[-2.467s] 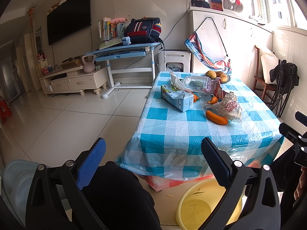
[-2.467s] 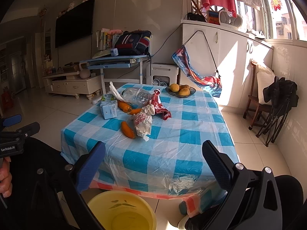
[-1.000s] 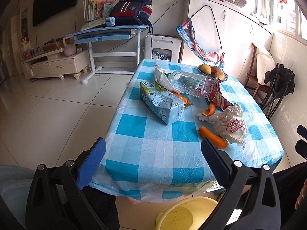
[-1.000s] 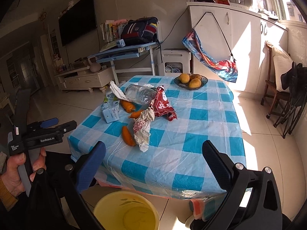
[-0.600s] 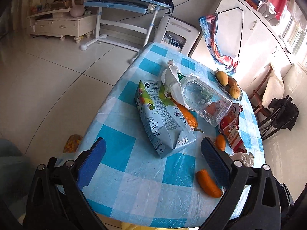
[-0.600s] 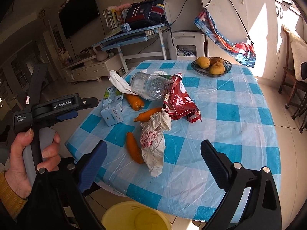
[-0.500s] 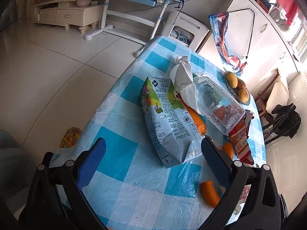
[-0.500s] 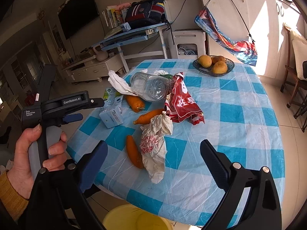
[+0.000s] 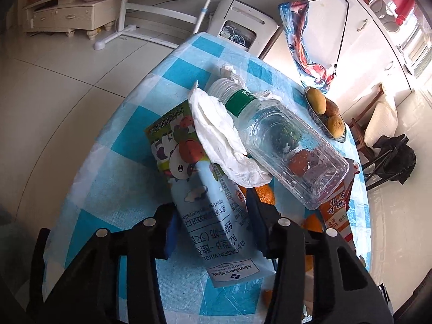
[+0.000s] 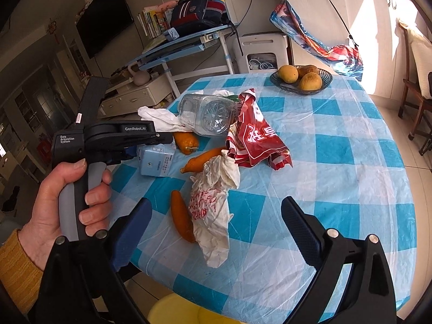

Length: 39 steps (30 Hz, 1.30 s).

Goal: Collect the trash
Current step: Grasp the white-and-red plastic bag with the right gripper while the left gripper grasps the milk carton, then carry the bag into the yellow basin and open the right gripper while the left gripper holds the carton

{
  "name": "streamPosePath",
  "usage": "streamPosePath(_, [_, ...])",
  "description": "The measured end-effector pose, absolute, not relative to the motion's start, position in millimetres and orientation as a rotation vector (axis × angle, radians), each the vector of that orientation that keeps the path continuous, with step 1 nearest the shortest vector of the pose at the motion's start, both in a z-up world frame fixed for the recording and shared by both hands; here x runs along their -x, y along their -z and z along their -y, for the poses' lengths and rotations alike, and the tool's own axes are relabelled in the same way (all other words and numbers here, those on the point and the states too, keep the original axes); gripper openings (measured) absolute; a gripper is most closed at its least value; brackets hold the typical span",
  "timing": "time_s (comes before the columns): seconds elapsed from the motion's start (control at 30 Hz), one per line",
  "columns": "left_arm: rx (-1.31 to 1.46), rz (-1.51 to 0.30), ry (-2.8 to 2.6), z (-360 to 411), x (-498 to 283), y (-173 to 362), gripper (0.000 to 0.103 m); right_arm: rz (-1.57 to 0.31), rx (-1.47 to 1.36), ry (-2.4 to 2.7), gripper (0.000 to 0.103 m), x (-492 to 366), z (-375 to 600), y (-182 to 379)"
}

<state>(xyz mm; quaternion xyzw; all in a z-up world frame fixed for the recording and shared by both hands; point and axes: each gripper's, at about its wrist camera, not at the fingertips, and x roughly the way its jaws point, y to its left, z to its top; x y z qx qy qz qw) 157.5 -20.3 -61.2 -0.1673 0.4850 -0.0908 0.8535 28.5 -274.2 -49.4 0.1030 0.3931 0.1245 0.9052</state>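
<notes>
My left gripper (image 9: 209, 224) is shut on the milk carton (image 9: 205, 197), a blue and green box lying on the checked table (image 9: 129, 135); the carton also shows in the right wrist view (image 10: 156, 162). A white tissue (image 9: 224, 137) and a clear plastic bottle (image 9: 286, 145) lie over its far end. My right gripper (image 10: 216, 224) is open and empty above a crumpled white wrapper (image 10: 213, 202) and orange peels (image 10: 182, 218). A red snack bag (image 10: 256, 140) lies beside the bottle (image 10: 213, 114).
A dark bowl of fruit (image 10: 301, 77) stands at the table's far end. A yellow bin (image 10: 183, 310) sits on the floor below the near table edge. A blue desk (image 10: 183, 46), white appliance (image 10: 262, 54) and chair (image 10: 415, 62) stand beyond.
My left gripper moved forward and down onto the table and closed on the milk carton. My right gripper moved closer over the wrapper, still open.
</notes>
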Motion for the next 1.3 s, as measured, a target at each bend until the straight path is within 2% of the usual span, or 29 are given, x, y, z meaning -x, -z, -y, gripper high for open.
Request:
streamPosePath(0.1, [0.345, -1.037, 0.205, 11.1, -155.6, 59.5, 0.033, -0.814, -0.220, -0.253, 0.091, -30.5, 276.6, 51.9])
streamPosePath(0.13, [0.327, -1.045, 0.205, 6.6, -151.2, 58.4, 0.031, -0.816, -0.226, -0.258, 0.087, -31.3, 277.3, 52.6])
streamPosePath(0.27, [0.253, -1.077, 0.217, -5.0, -129.3, 52.2, 0.031, -0.831, -0.234, -0.271, 0.077, -35.2, 277.0, 55.8])
streamPosePath(0.47, [0.198, -1.073, 0.247, -14.7, -89.8, 51.3, 0.031, -0.852, -0.223, -0.265, 0.074, -40.1, 273.4, 61.2])
streamPosePath(0.53, [0.187, -1.059, 0.248, -14.8, -80.7, 49.7, 0.031, -0.860, -0.222, -0.257, 0.070, -42.7, 272.4, 64.5])
streamPosePath(0.6, [0.185, -1.044, 0.249, -15.0, -71.3, 48.7, 0.031, -0.872, -0.227, -0.261, 0.060, -45.0, 271.7, 67.8])
streamPosePath(0.67, [0.196, -1.035, 0.252, -18.5, -64.2, 47.9, 0.031, -0.884, -0.250, -0.282, 0.037, -46.3, 271.9, 71.2])
streamPosePath(0.7, [0.202, -1.031, 0.253, -19.9, -60.1, 47.5, 0.031, -0.886, -0.265, -0.295, 0.030, -46.1, 272.7, 72.1])
streamPosePath(0.77, [0.219, -1.023, 0.259, -23.5, -54.2, 47.3, 0.031, -0.881, -0.275, -0.306, 0.022, -43.9, 273.5, 71.3])
streamPosePath(1.1, [0.284, -0.939, 0.332, -31.2, -21.8, 34.5, 0.031, -0.744, -0.358, -0.367, 0.020, -19.2, 286.9, 37.8])
streamPosePath(1.3, [0.294, -0.911, 0.348, -35.7, -3.8, 30.7, 0.031, -0.741, -0.358, -0.439, 0.020, 6.0, 282.4, 21.3])
